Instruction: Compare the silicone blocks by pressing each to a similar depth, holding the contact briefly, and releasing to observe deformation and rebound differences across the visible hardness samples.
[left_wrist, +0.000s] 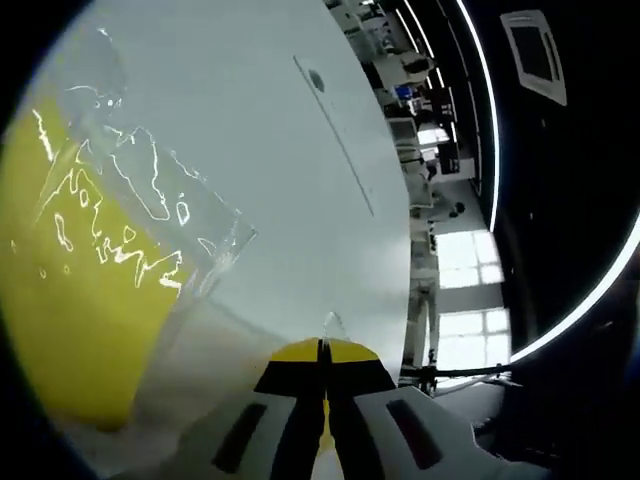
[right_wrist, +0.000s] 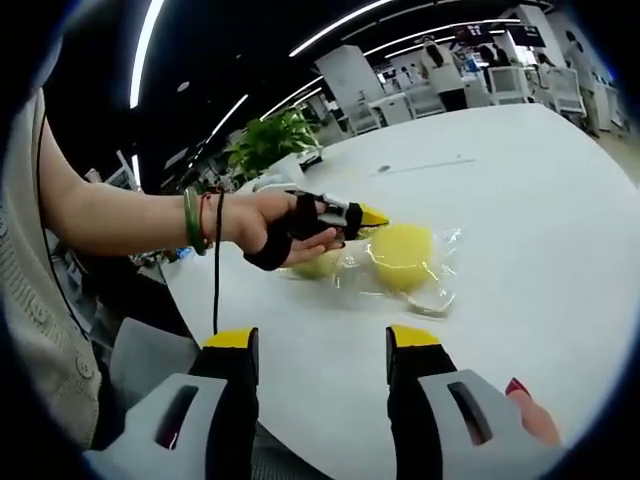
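- Step in hand, as judged: still at setup, samples not yet unwrapped, no pressing begun
- Left gripper seen from right gripper view, held in a hand, yellow tips at the edge of the clear plastic bag on the white table
- In left gripper view, jaws closed tip to tip; whether pinching film or nothing, cannot tell
- Right gripper jaws parked wide apart, empty, low over table near the bag
- Bag contents: one round yellow silicone block, a paler yellow-green one beside it toward the hand; both lying flat inside film
- Same yellow mass close under wrinkled film in left gripper view
- Next move likely calls for steadying the bag with one gripper, then a slow vertical press on the yellow block through or clear of film
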